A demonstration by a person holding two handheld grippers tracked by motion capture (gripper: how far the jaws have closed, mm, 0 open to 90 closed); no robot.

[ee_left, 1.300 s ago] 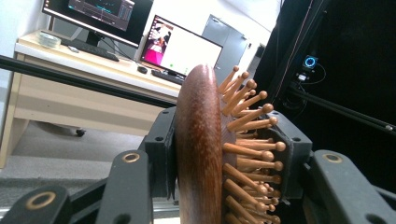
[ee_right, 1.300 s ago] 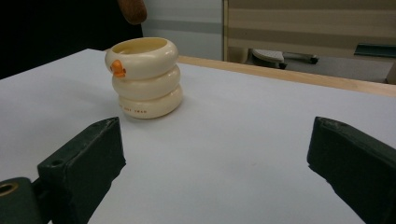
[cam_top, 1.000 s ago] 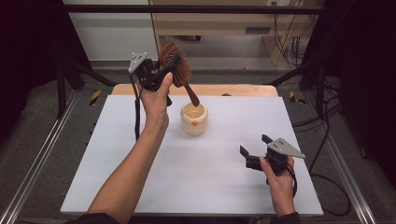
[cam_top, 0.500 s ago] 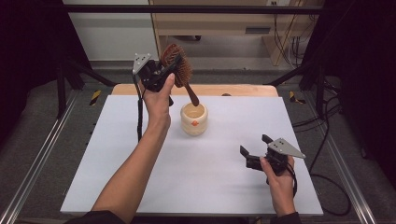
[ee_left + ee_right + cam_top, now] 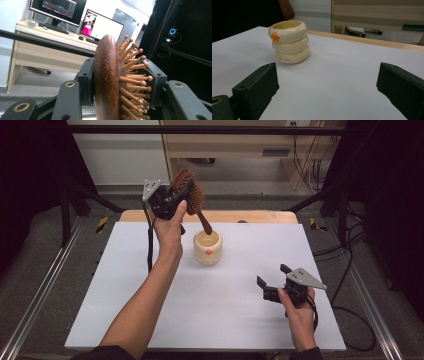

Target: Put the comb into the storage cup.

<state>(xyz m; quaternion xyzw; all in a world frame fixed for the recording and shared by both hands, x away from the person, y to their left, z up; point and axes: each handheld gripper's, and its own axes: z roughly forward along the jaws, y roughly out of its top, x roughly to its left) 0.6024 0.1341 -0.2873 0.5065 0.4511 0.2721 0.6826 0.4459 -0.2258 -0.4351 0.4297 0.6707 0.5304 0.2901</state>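
Note:
My left gripper point(image 5: 172, 200) is shut on the head of a dark wooden hairbrush point(image 5: 192, 200), held up in the air above the far middle of the table. The brush's handle slants down toward a cream ribbed cup point(image 5: 208, 247) with an orange mark, its tip just over the rim. In the left gripper view the two pads clamp the brush head point(image 5: 107, 80), back on one side and wooden pins on the other. My right gripper point(image 5: 272, 282) rests low at the near right, jaws open and empty, facing the cup point(image 5: 289, 41).
The white table top point(image 5: 125, 285) has a wooden strip point(image 5: 250, 216) along its far edge. Metal frame rails point(image 5: 40, 290) run along both sides. A desk with monitors point(image 5: 102, 25) stands beyond the table.
The left hand has shifted slightly with the brush, the handle tip staying over the cup. The right gripper has kept still.

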